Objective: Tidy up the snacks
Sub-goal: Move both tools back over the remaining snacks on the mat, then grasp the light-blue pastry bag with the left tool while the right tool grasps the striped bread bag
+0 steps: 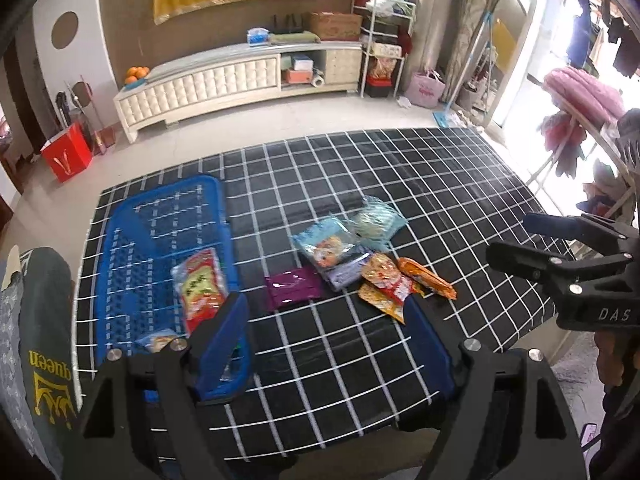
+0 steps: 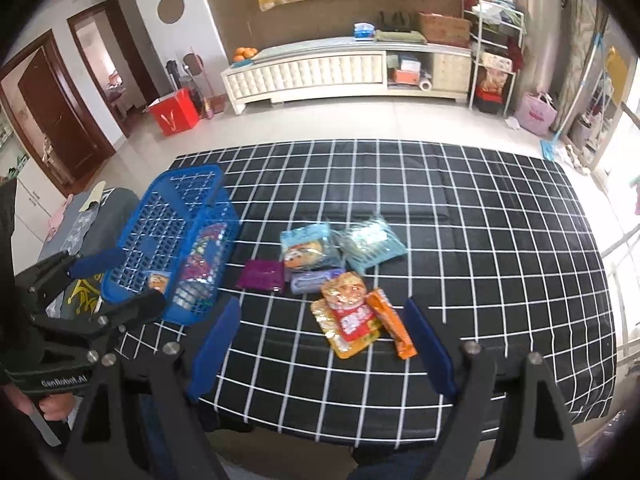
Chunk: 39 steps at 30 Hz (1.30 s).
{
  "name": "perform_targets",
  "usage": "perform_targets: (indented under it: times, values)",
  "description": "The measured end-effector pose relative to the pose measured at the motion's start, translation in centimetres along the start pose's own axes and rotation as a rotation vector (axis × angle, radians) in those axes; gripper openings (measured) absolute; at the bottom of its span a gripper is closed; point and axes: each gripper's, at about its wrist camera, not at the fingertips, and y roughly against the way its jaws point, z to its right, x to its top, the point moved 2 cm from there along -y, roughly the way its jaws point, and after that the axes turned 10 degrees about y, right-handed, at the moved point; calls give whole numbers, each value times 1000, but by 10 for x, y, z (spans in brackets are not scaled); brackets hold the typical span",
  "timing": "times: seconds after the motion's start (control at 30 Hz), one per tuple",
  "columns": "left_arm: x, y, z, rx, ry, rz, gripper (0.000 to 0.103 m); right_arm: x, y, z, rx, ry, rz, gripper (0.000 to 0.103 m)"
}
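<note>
Tablecloth [image 2: 480, 240]: black with the white grid under your tools.
Basket [image 2: 132, 240]: blue lattice, to your left.
Packets ahead of your right tool: purple pouch [image 2: 261, 275], orange stick [image 2: 394, 328], pale blue bag [image 2: 372, 242].
Finger pads [image 2: 214, 346]: dark blue.

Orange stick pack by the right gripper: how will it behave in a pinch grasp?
The orange stick pack is a narrow, glossy wrapper, so probably light and somewhat slippery. It lies flat against the yellow-red pouch, so a push would likely drag that too. It looks like a soft film wrapper, so it may bend if pinched at one end.
</note>
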Motion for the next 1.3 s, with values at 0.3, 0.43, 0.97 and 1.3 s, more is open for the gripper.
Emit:
perform_targets:
  times: [0.3, 0.43, 0.97, 1.3]
  values:
    - [6, -44, 31, 22, -18, -71, 79, -8, -23, 42, 6, -45, -39, 87]
    - [11, -67, 39, 71, -21, -97, 79, -7, -39, 60, -3, -50, -77, 87]
    - [54, -181, 8, 41, 272, -316, 79, 30, -121, 101, 49, -9, -223, 87]
    - [52, -231, -15, 78, 409, -425, 86, 30, -162, 115, 78, -11, -254, 87]
